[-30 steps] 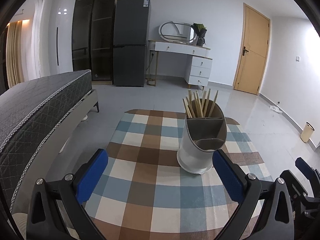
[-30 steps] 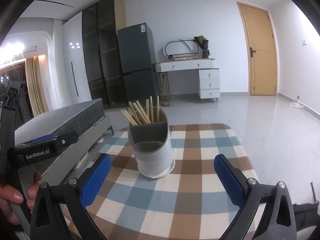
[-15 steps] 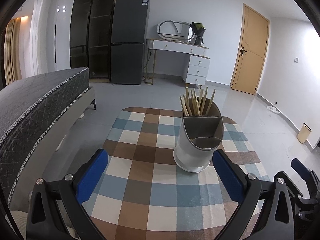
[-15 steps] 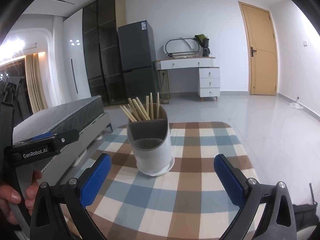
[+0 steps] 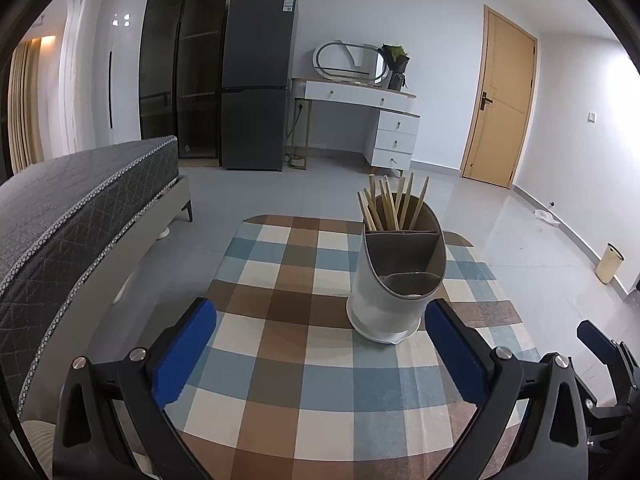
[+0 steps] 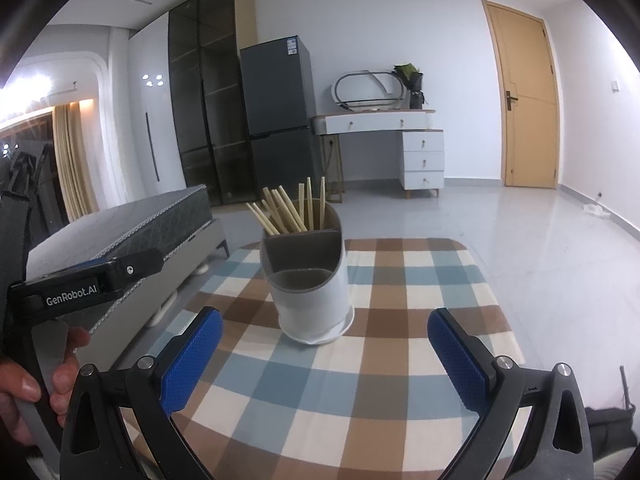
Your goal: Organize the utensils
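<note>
The jaws of both your grippers stand wide apart and hold nothing. Your left gripper (image 5: 320, 354) and your right gripper (image 6: 325, 354) hover low over the checked cloth (image 5: 288, 364) that covers the bench. The white utensil holder (image 5: 394, 280) stands upright on the cloth, ahead of both grippers and touching neither. The wooden chopsticks (image 5: 394, 204) stand together in its back compartment and lean in different directions. The front compartments look empty. In the right wrist view, your left hand (image 6: 28, 390) holds the handle of the left gripper.
</note>
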